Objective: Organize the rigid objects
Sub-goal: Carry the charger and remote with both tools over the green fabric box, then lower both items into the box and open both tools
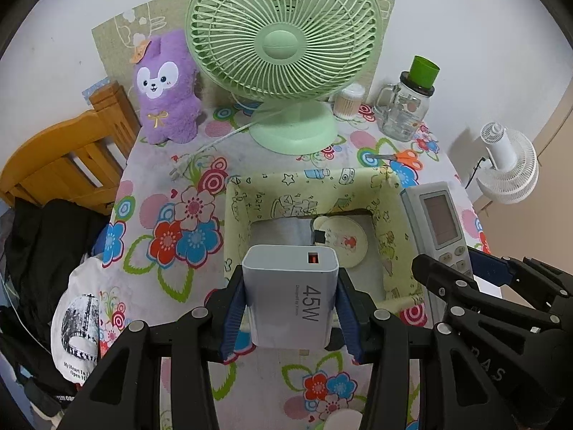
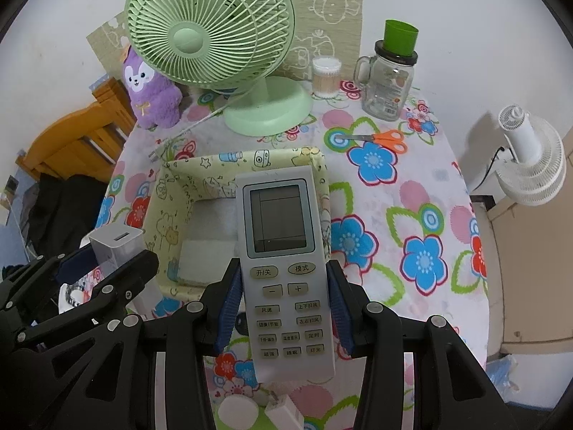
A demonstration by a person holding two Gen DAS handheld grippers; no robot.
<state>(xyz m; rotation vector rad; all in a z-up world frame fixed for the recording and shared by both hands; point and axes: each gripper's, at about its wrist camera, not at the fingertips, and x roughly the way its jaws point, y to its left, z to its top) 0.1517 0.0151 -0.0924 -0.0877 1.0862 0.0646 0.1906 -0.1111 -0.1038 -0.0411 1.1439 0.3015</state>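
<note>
My left gripper (image 1: 290,308) is shut on a white 45W charger (image 1: 292,294) and holds it above the near edge of a yellow cartoon-print box (image 1: 240,222). A round cream disc (image 1: 343,242) lies inside the box. My right gripper (image 2: 284,308) is shut on a grey air-conditioner remote (image 2: 283,258), held over the box's right wall (image 2: 320,165). The remote also shows in the left wrist view (image 1: 437,222), and the charger shows in the right wrist view (image 2: 114,245).
On the flowered tablecloth (image 1: 172,215) stand a green desk fan (image 1: 283,46), a purple plush toy (image 1: 166,89), a glass jar with a green cup (image 1: 408,104), a cotton-swab tub (image 1: 349,102) and orange scissors (image 1: 394,157). A wooden chair (image 1: 68,157) is left, a white fan (image 1: 508,168) right.
</note>
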